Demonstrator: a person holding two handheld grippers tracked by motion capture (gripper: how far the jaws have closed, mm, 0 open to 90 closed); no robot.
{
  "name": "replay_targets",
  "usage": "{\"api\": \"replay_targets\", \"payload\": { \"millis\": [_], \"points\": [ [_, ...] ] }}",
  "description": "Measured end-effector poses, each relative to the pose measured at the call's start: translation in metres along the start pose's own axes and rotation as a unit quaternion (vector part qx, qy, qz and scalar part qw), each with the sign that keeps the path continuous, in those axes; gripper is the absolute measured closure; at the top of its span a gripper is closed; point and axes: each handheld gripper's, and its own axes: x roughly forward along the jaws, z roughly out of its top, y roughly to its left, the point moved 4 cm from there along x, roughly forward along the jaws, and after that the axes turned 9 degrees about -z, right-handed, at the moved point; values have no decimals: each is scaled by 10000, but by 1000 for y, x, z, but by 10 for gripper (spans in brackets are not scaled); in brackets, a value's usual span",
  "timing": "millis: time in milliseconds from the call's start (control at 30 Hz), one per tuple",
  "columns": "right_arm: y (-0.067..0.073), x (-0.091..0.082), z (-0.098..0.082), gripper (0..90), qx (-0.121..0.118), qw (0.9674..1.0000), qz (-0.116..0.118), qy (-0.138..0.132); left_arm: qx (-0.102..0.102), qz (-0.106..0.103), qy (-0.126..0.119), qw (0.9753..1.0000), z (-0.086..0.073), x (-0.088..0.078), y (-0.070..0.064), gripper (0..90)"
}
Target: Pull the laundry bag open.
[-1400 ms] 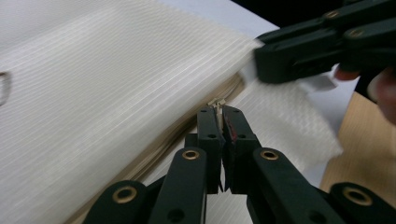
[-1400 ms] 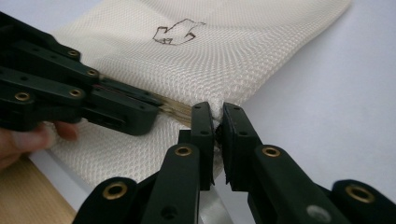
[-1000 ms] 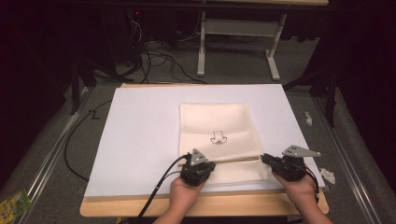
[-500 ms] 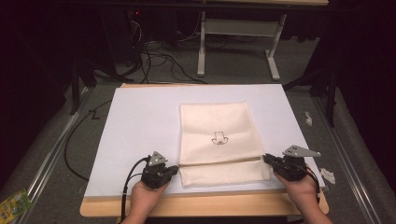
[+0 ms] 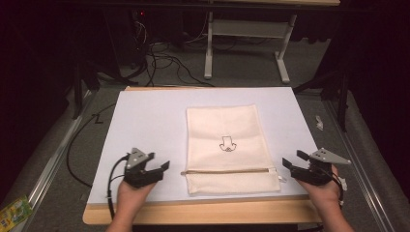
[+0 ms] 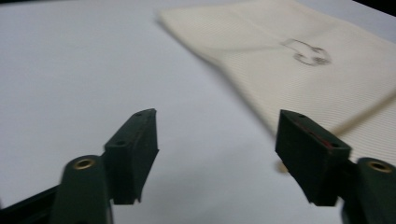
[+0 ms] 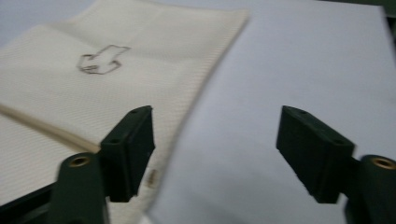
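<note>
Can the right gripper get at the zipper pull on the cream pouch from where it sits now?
Probably yes: the right gripper is open beside the zipper pull, with bare white mat between them.

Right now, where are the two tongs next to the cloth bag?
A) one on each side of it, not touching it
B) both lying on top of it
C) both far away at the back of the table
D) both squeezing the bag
A: the left tongs and right tongs sit open on the white sheet, either side of the cloth bag, holding nothing.
</note>
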Motion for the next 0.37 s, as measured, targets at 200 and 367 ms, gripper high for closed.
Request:
{"api": "replay_targets", "payload": {
  "millis": [200,367],
  "points": [
    [-29,-6,-6,164,219,9990,-389,-50,-365,380,-315,9981,-4,-19,27,155],
    [-20,-5,-3,168,48,9993,-375,-48,-118,345,-152,9992,-3,-11,18,152]
  ]
}}
